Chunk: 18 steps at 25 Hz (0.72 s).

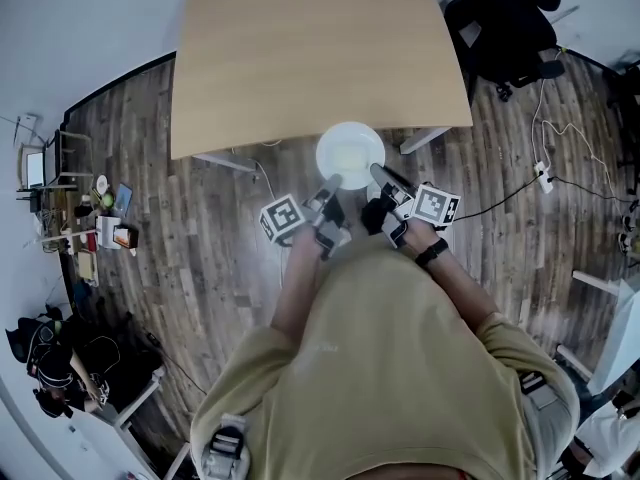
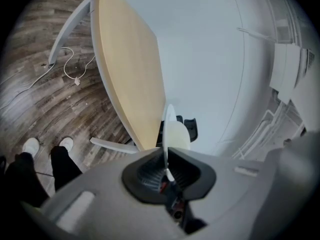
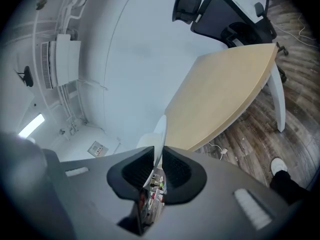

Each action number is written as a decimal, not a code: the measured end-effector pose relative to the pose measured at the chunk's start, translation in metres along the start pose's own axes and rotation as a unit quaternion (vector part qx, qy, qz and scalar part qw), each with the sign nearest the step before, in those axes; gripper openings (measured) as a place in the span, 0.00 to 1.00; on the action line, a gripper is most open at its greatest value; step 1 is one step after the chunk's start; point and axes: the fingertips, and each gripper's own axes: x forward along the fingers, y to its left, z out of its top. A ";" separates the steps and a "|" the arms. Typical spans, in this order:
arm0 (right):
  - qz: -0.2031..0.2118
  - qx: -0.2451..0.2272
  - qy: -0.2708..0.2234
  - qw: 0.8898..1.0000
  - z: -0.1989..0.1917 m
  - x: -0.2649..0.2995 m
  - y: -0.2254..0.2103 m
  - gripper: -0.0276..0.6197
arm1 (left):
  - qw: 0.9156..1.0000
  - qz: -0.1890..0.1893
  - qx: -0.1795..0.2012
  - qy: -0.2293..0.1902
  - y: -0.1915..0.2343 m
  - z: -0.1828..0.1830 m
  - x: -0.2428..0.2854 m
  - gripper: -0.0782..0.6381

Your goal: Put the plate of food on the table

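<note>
Head view — left gripper and right gripper clench the plate (opposite rims) at the table edge.

Head cam sits high, looks almost straight down on the table near edge + floor. Cams on the left gripper and right gripper sit v close behind their jaws, rolled sideways, facing fwd over it. All 3 share the plate & table.
</note>
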 end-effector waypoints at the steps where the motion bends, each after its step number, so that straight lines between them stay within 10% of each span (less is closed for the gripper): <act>1: 0.000 0.005 0.006 1.000 0.010 0.005 -0.006 0.13 | 1.000 0.006 0.002 0.000 -0.001 0.005 0.011 0.13; 18: -0.039 -0.005 0.097 0.994 0.141 0.040 -0.109 0.15 | 0.994 0.094 0.048 -0.038 0.004 0.047 0.173 0.14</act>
